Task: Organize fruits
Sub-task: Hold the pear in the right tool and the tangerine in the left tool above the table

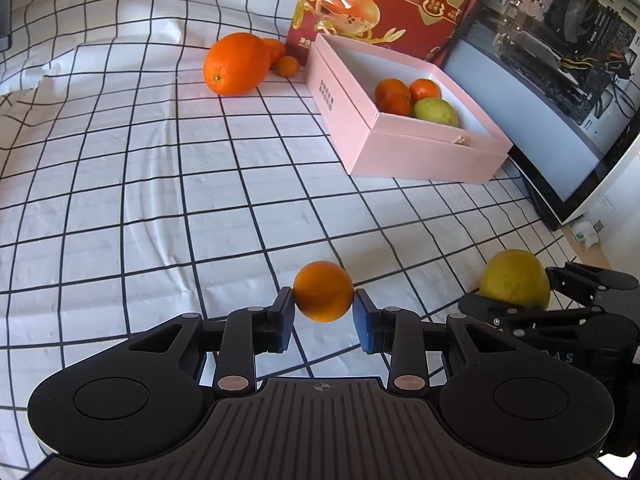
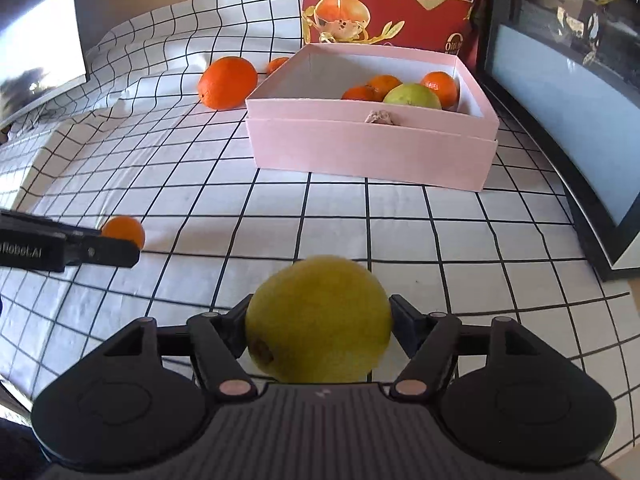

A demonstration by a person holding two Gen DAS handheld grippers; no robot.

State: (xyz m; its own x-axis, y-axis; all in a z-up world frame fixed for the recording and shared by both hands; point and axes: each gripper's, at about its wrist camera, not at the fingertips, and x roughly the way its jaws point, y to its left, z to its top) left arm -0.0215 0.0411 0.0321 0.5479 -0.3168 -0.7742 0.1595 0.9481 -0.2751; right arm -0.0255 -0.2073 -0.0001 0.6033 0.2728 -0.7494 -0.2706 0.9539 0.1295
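My left gripper (image 1: 323, 310) is shut on a small orange (image 1: 323, 297), held just above the checked cloth; it also shows in the right wrist view (image 2: 124, 231). My right gripper (image 2: 320, 320) is shut on a yellow-green pear (image 2: 318, 320), which also shows in the left wrist view (image 1: 515, 279). A pink box (image 1: 400, 148) (image 2: 368, 148) ahead holds three small oranges (image 1: 394, 92) and a green pear (image 1: 436, 111) (image 2: 412, 96). A large orange (image 1: 236, 64) (image 2: 228, 82) lies on the cloth left of the box, with smaller oranges (image 1: 288, 66) behind it.
A red printed carton (image 1: 384, 4) (image 2: 392, 0) stands behind the box. An open computer case (image 1: 560, 60) with a dark-framed glass panel (image 2: 560, 100) stands to the right of the box. A monitor (image 2: 36, 60) stands at the far left. The checked cloth (image 1: 140, 180) covers the table.
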